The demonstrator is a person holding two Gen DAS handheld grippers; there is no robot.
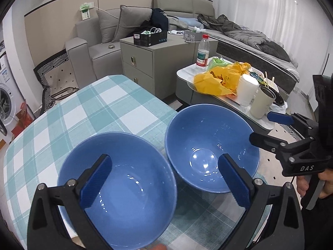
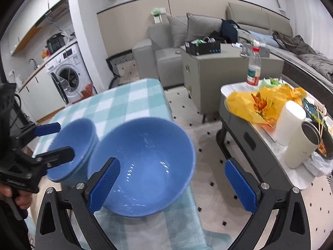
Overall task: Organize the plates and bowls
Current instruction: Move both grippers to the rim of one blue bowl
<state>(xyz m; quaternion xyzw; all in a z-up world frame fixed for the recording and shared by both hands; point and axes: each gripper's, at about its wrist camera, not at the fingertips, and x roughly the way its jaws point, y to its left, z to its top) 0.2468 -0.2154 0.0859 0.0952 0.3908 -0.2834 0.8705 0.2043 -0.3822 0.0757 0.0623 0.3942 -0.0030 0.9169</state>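
Two empty blue bowls stand side by side on the teal checked tablecloth (image 1: 100, 104). The left bowl (image 1: 133, 187) lies under my left gripper (image 1: 165, 183), which is open, one pad (image 1: 95, 183) over that bowl and the other pad (image 1: 235, 183) over the right bowl (image 1: 204, 137). In the right wrist view the right bowl (image 2: 145, 162) fills the space ahead of my open right gripper (image 2: 172, 185), near the table's right edge; the left bowl (image 2: 72, 143) sits behind it. Each gripper shows in the other view, the right gripper (image 1: 260, 127) and the left gripper (image 2: 66, 138), both open and held by a hand.
A low side table (image 2: 235, 123) to the right carries a yellow bag (image 2: 262, 104), a white paper roll (image 2: 291, 118), a steel tumbler (image 2: 301, 143) and a water bottle (image 2: 254, 68). A grey cabinet (image 1: 149, 62) and a sofa (image 1: 93, 45) stand behind; a washing machine (image 2: 68, 75) is at left.
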